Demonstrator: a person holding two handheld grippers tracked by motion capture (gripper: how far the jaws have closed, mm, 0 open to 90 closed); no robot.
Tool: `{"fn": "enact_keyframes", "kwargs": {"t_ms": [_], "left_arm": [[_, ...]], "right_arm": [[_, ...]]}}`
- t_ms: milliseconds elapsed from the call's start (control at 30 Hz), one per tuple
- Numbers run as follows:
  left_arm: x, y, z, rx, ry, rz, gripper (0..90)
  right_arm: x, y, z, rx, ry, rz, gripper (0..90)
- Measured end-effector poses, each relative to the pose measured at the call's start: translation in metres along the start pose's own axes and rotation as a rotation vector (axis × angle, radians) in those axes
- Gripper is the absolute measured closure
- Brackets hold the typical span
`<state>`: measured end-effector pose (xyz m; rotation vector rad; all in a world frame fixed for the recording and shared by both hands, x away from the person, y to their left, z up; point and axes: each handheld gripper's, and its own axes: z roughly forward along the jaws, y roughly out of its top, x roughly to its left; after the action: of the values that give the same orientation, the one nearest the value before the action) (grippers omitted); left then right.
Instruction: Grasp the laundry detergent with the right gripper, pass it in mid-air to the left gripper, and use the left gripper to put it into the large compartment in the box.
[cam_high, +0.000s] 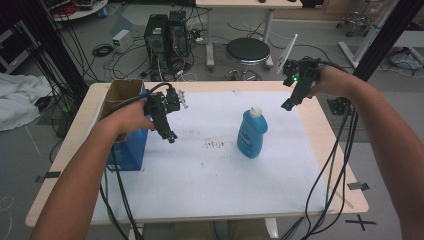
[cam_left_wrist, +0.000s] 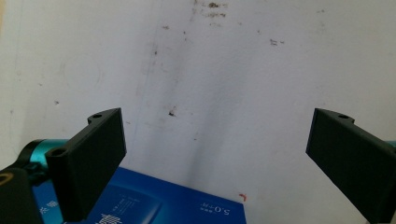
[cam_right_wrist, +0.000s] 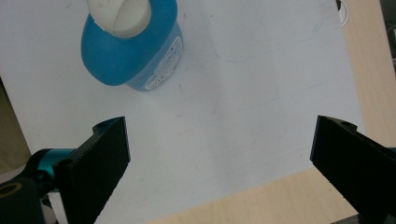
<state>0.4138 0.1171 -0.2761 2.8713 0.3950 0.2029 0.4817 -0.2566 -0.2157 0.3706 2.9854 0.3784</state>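
Both tools are spread wide apart and hold nothing. Left tool (cam_high: 171, 136) hangs above the white sheet (cam_high: 200, 170), just beside the blue box (cam_high: 131, 150) standing at the left of the table (cam_high: 320, 130). Right tool (cam_high: 287, 105) hangs over the sheet's far right corner. Blue bottle (cam_high: 251, 134) with a white cap (cam_right_wrist: 120, 15) stands upright between them, apart from each.

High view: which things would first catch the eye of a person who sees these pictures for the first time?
The blue bottle with a white cap stands upright near the middle of the white sheet. At the table's left edge stands an open blue box, with the left gripper held open beside it. The right gripper, also open, hangs above the sheet's far right corner.
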Motion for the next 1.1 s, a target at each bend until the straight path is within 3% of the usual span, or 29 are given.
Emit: {"fn": "enact_keyframes", "kwargs": {"t_ms": [200, 333, 400, 433, 467, 500, 867, 1100], "left_arm": [[-0.005, -0.003, 0.002, 0.001, 0.006, 0.001, 4.8], [-0.007, -0.003, 0.003, 0.003, 0.006, 0.001, 4.8], [-0.009, -0.002, 0.002, 0.005, 0.008, 0.004, 4.8], [-0.009, -0.001, 0.002, -0.003, 0.011, 0.002, 4.8], [-0.009, -0.001, 0.002, -0.003, 0.011, 0.002, 4.8], [-0.010, 0.001, 0.002, -0.001, 0.012, 0.010, 4.8], [-0.011, 0.004, 0.006, -0.006, 0.008, 0.024, 4.8], [-0.011, 0.005, 0.007, -0.004, 0.006, 0.027, 4.8]], "right_arm": [[0.005, -0.006, 0.000, 0.011, -0.011, -0.011, 3.8], [0.008, -0.010, 0.002, 0.009, -0.008, 0.009, 3.8], [0.011, -0.014, 0.004, 0.004, -0.007, 0.031, 3.8], [0.013, -0.018, 0.007, 0.010, -0.011, 0.082, 3.8], [0.013, -0.018, 0.007, 0.010, -0.011, 0.082, 3.8], [0.013, -0.023, 0.010, 0.011, -0.003, 0.135, 3.8], [0.027, -0.037, 0.028, 0.021, -0.004, 0.197, 3.8], [0.038, -0.050, 0.043, 0.009, -0.003, 0.293, 3.8]]}}
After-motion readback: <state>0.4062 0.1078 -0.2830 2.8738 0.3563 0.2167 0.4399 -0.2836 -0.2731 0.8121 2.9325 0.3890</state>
